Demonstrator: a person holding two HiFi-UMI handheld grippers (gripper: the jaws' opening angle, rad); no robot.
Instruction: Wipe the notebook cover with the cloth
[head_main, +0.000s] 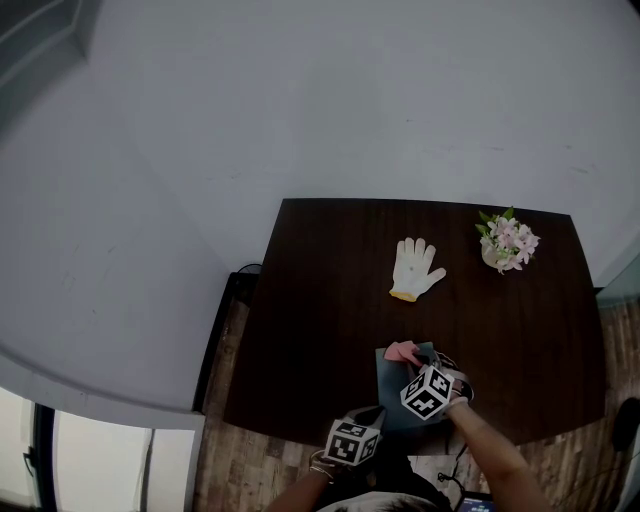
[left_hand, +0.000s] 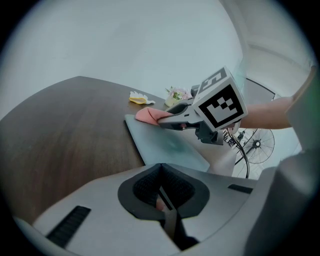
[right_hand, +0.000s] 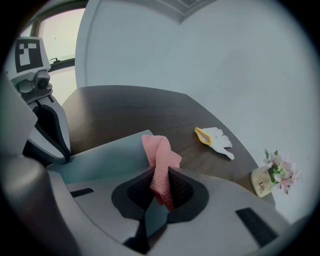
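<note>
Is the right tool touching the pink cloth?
Touching. The right gripper view shows the pink cloth pinched between the jaws of the right tool, with its free end sticking out over the notebook.

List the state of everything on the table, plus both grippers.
notebook: closed, flat on the table
cloth: bunched, one end clamped, free end on the notebook cover
right gripper: shut on the cloth
left gripper: shut, apparently pinching the notebook's near corner
glove: lying flat, apart from both grippers
flower pot: upright
</note>
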